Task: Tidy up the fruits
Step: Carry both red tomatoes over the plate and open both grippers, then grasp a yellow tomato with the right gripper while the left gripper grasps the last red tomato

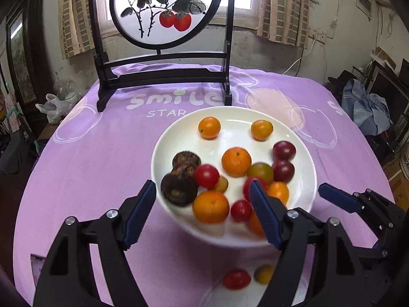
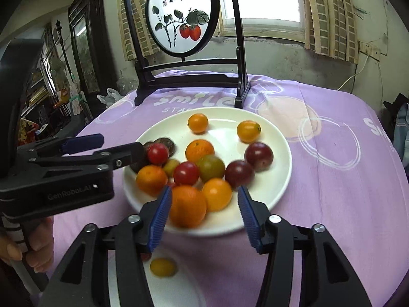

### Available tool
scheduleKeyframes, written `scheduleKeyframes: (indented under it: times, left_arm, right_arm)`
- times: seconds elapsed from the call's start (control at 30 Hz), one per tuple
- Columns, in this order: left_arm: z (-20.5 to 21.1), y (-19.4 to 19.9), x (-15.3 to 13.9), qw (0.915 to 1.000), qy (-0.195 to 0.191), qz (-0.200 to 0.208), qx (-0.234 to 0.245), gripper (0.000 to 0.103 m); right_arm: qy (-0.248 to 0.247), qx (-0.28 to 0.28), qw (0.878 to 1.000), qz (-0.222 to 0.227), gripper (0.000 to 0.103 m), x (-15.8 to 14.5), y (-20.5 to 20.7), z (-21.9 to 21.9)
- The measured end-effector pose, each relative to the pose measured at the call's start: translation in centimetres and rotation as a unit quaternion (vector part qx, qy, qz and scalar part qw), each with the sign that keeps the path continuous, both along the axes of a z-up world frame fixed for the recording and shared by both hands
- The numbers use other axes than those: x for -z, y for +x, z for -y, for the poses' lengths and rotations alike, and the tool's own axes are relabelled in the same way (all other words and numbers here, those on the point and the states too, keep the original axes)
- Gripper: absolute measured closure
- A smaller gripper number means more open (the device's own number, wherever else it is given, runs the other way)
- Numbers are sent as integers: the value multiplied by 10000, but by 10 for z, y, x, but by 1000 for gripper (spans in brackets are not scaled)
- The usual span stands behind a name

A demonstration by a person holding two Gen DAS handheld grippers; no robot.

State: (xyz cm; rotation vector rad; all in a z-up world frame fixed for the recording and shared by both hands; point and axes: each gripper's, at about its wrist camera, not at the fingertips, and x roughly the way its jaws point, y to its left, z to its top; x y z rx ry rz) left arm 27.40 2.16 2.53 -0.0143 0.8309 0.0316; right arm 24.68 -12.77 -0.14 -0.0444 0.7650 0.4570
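Note:
A white plate (image 1: 301,179) (image 2: 281,179) on the purple cloth holds several oranges, red and yellow cherry tomatoes, purple plums and dark brown chestnuts (image 1: 179,189). My left gripper (image 1: 204,215) (image 2: 122,143) hangs open over the plate's near rim, and an orange (image 1: 211,206) lies between its fingers, untouched. My right gripper (image 2: 204,215) is open too, over the near right rim. A big orange (image 2: 188,206) lies close beside its left pad, and whether they touch I cannot tell. One right finger (image 1: 334,197) shows in the left wrist view.
A second white plate (image 1: 230,299) (image 2: 173,294) below the grippers holds a red tomato (image 1: 236,278) and a yellow one (image 1: 264,273) (image 2: 163,267). A framed round painting on a dark stand (image 1: 163,76) (image 2: 189,76) stands behind the plate. A hand (image 2: 38,250) grips the left handle.

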Motion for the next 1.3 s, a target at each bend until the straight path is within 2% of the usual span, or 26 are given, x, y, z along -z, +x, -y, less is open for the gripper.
scheduleKeyframes:
  times: [0.07,0.3,0.4,0.5,0.67,0.8,0.9,1.1,1.17,1.3]
  left_arm:
    - [-1,-20,2,10000,29,19,-17,23]
    - [-8,-75,32,9995,-162,-284,1,21]
    - [-12,-90,45,9990,-225,-385,-31,21]
    - [-14,-99,52,9992,-101,-382,-13,21]
    - [-23,-99,54,9992,-139,-380,-32,21]
    - [-27,-97,56,9988,-233,-420,-29,21]
    - [-30,-93,59,9984,-280,-484,-72,20]
    - [-25,-90,63,9972,-400,-627,24,20]
    - [-15,-89,64,9973,-313,-644,154,20]
    - [12,-86,69,9979,123,-517,377,20]
  right_arm:
    - [-89,-84,9999,-23,47,2,-13,0]
    - [-656,-559,9959,-275,47,31,-68,-13]
    - [-806,-631,9938,-425,47,43,-77,-19]
    - [-897,-654,9925,-508,50,51,-77,-25]
    - [-882,-569,9922,-672,55,60,-64,-33]
    - [-1009,-522,9920,-548,56,60,-55,-45]
    - [-1008,-481,9926,-481,74,59,-49,-50]
    - [-860,-268,9946,-521,74,52,-50,-34]
    - [-767,-202,9954,-537,74,48,-52,-25]
    - [-653,-61,9965,-524,74,43,-59,-5]
